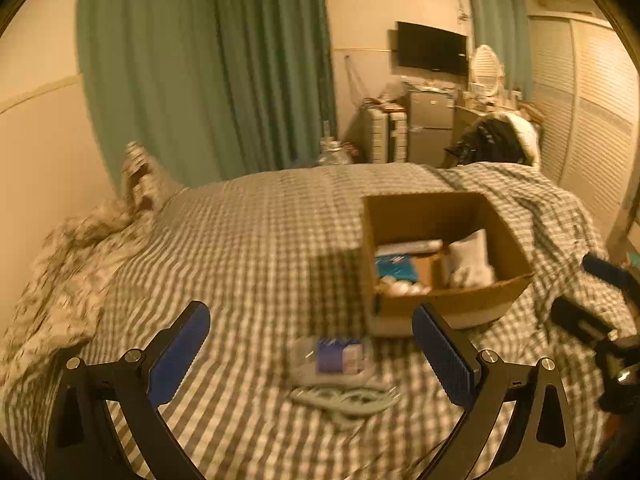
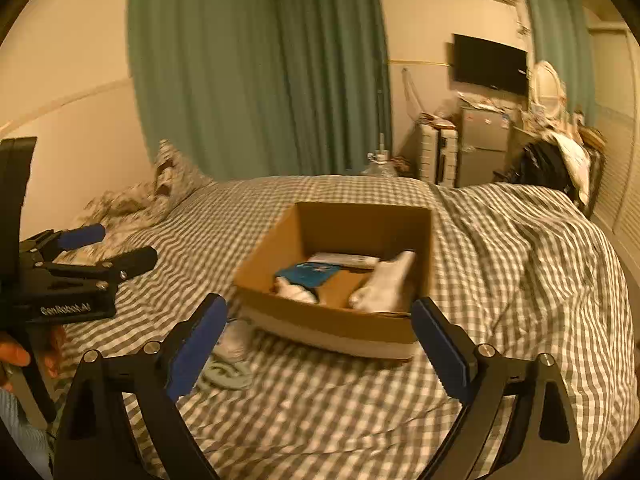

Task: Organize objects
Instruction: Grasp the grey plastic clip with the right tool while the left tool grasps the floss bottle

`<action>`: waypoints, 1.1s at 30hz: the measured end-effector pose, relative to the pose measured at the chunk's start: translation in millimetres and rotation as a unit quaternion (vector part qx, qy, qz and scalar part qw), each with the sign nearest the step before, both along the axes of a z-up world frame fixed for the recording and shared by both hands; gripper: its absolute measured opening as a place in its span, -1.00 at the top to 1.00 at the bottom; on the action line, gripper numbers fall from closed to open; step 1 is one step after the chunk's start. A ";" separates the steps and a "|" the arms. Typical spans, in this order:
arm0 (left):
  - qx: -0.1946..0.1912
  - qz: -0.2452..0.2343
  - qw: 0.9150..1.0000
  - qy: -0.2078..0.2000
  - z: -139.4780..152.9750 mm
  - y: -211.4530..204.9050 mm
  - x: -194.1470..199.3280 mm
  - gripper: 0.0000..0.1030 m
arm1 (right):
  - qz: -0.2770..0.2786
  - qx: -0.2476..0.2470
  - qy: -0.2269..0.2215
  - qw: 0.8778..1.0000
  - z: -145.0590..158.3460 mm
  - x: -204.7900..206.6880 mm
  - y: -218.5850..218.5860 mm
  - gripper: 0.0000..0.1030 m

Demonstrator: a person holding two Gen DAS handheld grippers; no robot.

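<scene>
An open cardboard box (image 1: 448, 304) (image 2: 332, 316) sits on the checked bedspread (image 1: 248, 248) (image 2: 500, 280). Inside lie a blue packet (image 1: 394, 266) (image 2: 308, 272), a white cloth bundle (image 1: 470, 258) (image 2: 384, 284) and a flat white item (image 2: 344, 259). In front of the box lies a clear bag with a purple packet (image 1: 334, 356), with a pale green looped piece (image 1: 344, 398) (image 2: 230, 374) beside it. My left gripper (image 1: 312, 344) hangs open above the bag, nothing between its fingers. My right gripper (image 2: 320, 340) is open before the box's near wall, holding nothing.
A crumpled patterned blanket (image 1: 72, 264) (image 2: 128, 204) lies at the bed's left end. Green curtains (image 1: 208, 64), a wall television (image 1: 432, 48), a small fridge (image 1: 430, 126) and louvred doors (image 1: 592, 120) stand beyond. A person's hand (image 2: 16, 356) grips the left tool.
</scene>
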State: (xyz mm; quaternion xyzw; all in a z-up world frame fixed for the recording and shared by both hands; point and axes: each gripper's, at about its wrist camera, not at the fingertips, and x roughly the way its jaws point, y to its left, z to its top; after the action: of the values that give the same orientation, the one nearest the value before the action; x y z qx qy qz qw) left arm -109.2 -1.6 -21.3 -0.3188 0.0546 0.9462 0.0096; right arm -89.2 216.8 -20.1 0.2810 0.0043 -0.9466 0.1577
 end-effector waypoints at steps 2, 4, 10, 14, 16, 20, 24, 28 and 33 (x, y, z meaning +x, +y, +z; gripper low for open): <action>-0.007 0.015 1.000 -0.003 -12.5 -9.9 10.1 -1.00 | 0.012 0.015 0.005 1.000 1.7 4.0 -15.9 -0.84; -0.012 0.020 1.000 -0.011 -27.1 -12.7 13.3 -1.00 | 0.020 0.022 0.004 1.000 -2.8 4.3 -28.1 -0.84; 0.005 0.027 0.998 -0.063 -76.9 -27.1 0.5 -1.00 | 0.057 0.042 -0.031 0.997 -44.0 -10.3 -62.1 -0.84; -0.025 0.034 0.996 -0.084 -106.2 -30.6 -8.6 -1.00 | 0.078 0.076 -0.069 0.992 -88.4 -26.1 -84.7 -0.84; -0.037 0.046 0.994 -0.092 -117.7 -36.6 -12.8 -1.00 | 0.083 0.086 -0.085 0.989 -109.4 -35.1 -94.2 -0.84; -0.028 0.077 0.991 -0.105 -133.6 -54.1 -19.9 -1.00 | 0.096 0.095 -0.107 0.985 -142.2 -48.2 -111.3 -0.84; 0.009 0.098 0.990 -0.097 -131.6 -72.3 -20.6 -1.00 | 0.113 0.085 -0.139 0.980 -167.9 -61.2 -123.3 -0.84; 0.026 0.095 0.991 -0.094 -131.0 -77.7 -21.7 -1.00 | 0.141 0.100 -0.190 0.966 -195.2 -76.3 -140.6 -0.85; 0.002 0.089 0.991 -0.102 -136.8 -66.7 -23.3 -1.00 | 0.145 0.112 -0.196 0.963 -199.0 -83.7 -149.4 -0.82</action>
State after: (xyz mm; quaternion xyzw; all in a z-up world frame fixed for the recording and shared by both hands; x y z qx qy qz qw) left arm -132.5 -68.3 -158.1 -0.4176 0.0227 0.9057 -0.0688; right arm -173.0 67.3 -219.0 0.4736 0.1195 -0.8334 0.2587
